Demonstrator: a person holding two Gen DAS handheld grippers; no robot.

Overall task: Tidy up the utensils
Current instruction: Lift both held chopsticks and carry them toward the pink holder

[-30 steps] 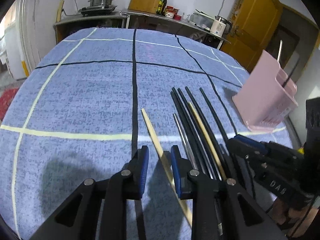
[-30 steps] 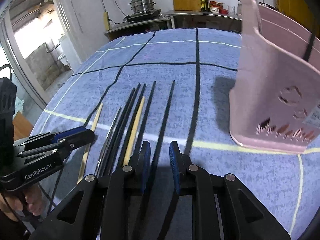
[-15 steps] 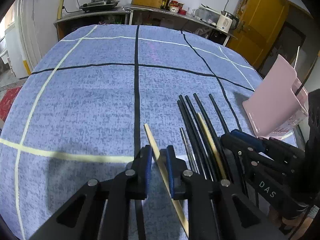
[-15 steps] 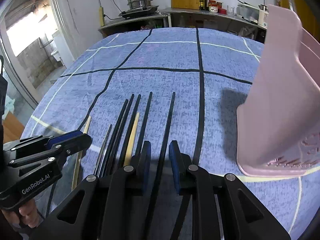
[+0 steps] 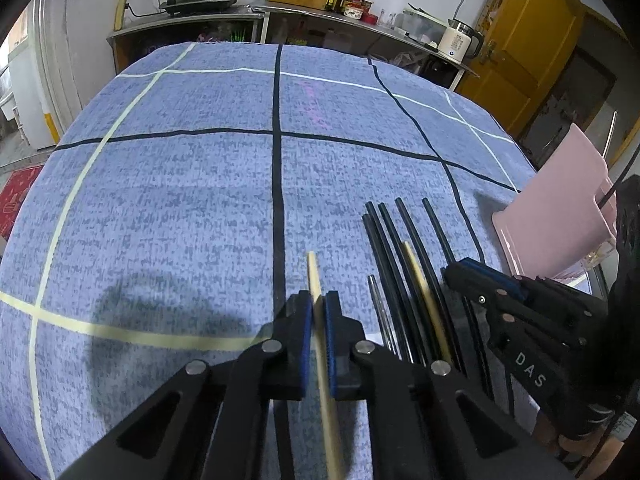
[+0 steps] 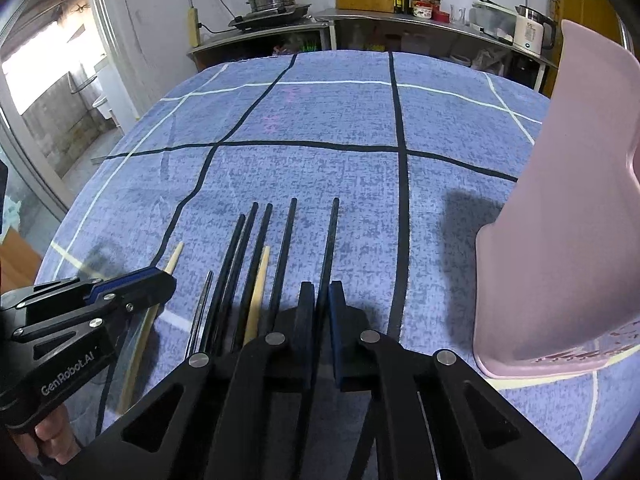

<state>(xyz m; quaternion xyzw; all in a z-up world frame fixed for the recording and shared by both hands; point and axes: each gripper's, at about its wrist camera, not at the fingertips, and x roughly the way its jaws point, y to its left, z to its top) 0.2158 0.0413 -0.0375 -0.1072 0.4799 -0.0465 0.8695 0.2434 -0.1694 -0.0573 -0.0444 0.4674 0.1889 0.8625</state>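
Lettering "GenRobot.AI" on left claw, "DAS" on right claw

Laid out on the counter are five black chopsticks, two pale wooden chopsticks, one thin metal chopstick and one pink utensil holder, with two grippers working among them
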